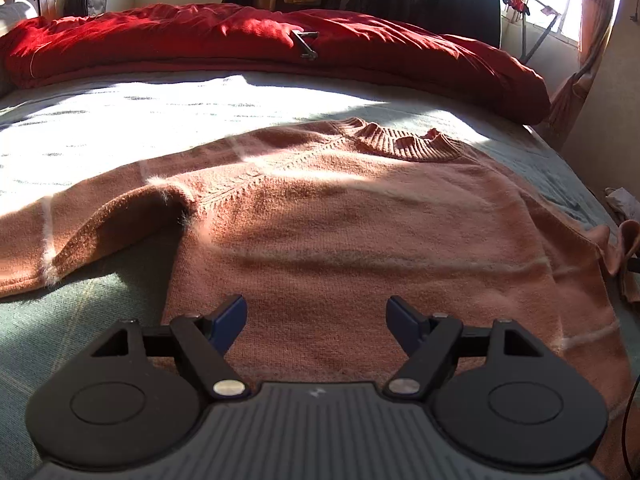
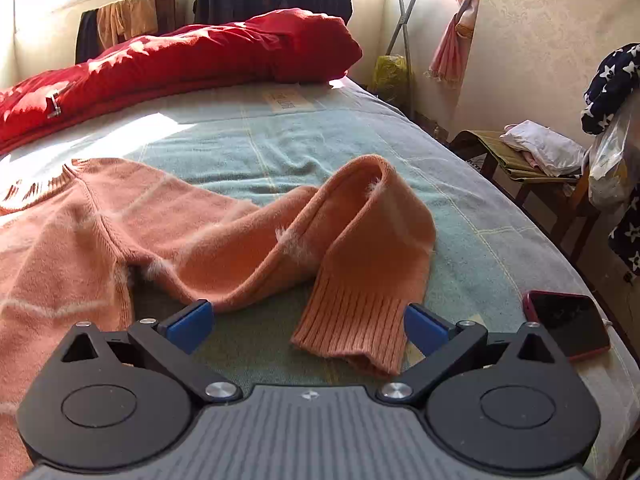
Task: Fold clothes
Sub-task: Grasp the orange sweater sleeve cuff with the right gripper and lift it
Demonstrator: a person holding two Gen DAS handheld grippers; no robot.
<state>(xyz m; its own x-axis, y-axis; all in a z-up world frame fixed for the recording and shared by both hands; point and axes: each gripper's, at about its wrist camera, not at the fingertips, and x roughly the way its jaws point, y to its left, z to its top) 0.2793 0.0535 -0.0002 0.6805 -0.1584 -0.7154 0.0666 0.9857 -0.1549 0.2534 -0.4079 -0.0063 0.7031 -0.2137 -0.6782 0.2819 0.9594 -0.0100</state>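
Currently both grippers released, nothing clamped. My left gripper [image 1: 316, 318] hovers over the lower body of the orange sweater [image 1: 340, 220], jaws apart, only knit below them. Sweater lies face-up and flat on the bed [image 1: 100, 128], collar toward the red duvet [image 1: 240, 44]. My right gripper [image 2: 308, 326] sits spread at the near bed edge; the sweater's sleeve [image 2: 328, 232] is bent back on itself, ribbed cuff [image 2: 352, 328] lying between the jaws, right pad just beside it, contact unclear. Red phone [image 2: 568, 324] on the bed, right of that gripper.
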